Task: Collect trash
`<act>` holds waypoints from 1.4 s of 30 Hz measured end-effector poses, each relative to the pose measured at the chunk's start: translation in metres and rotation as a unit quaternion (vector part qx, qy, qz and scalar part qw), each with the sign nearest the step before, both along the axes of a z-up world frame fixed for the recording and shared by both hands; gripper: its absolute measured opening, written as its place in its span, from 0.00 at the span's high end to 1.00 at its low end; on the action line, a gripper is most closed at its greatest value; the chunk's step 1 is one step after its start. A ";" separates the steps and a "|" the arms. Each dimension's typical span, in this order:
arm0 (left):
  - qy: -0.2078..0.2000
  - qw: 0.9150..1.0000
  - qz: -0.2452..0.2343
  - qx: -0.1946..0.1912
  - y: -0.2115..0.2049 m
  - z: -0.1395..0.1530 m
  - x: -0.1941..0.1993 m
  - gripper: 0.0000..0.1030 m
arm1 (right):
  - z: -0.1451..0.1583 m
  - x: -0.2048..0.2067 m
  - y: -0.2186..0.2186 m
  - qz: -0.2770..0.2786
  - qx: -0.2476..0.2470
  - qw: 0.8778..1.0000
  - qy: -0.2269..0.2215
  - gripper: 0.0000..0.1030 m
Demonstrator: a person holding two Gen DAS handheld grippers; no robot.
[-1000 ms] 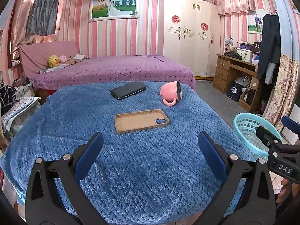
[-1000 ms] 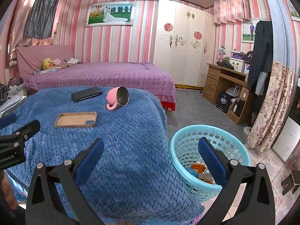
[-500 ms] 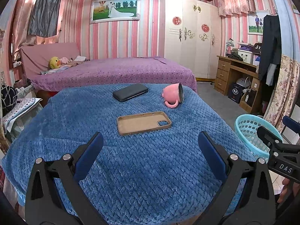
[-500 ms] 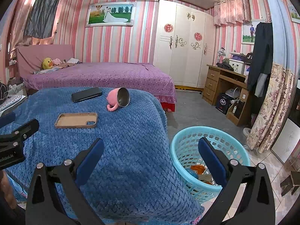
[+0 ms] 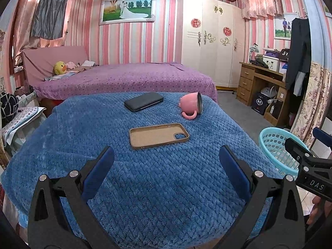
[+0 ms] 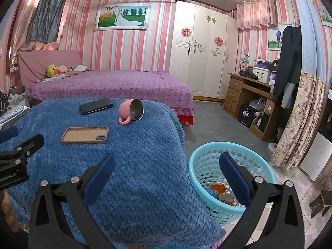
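Comparing with a second earlier, almost nothing changed: both views drifted slightly, the bench (image 5: 157, 186) under its blue blanket sat a touch lower in frame, no object shifted. Left gripper (image 5: 166, 164) hung above the near edge of the bench, jaws wide, holding nothing. Right gripper (image 6: 167, 166) was also spread wide and empty, one finger over the bench's right edge, the other over the basket (image 6: 207, 151).

Using the phone case (image 5: 158, 135) as landmark: it lay open side up mid-bench. Dark phone (image 5: 143, 101) lay beyond it, well apart. Pink mug (image 5: 190, 105) lay tipped on its side beyond and right of the case, mouth facing right. Basket stood on the floor right of the case, past the bench edge, with orange and bluish trash (image 6: 217, 188) in its bottom.

No loose trash visible on the bench. Judgement: collecting looked finished or close to it; what remained on the bench did not read as rubbish, so empty grippers fit a final pause.
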State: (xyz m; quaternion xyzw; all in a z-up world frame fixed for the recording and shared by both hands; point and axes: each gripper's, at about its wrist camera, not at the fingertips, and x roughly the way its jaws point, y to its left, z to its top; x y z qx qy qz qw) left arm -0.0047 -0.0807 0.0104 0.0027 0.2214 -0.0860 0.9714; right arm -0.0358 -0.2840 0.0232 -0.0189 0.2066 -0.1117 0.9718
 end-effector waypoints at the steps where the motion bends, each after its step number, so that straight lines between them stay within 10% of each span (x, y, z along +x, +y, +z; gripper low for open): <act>1: 0.001 1.000 0.000 -0.001 0.000 0.000 0.000 0.05 | 0.000 0.000 0.000 0.000 0.000 1.000 0.000 0.05; 42: 0.004 1.000 -0.005 -0.001 -0.001 -0.002 0.001 0.05 | 0.000 -0.004 -0.004 -0.008 -0.003 1.000 0.000 0.05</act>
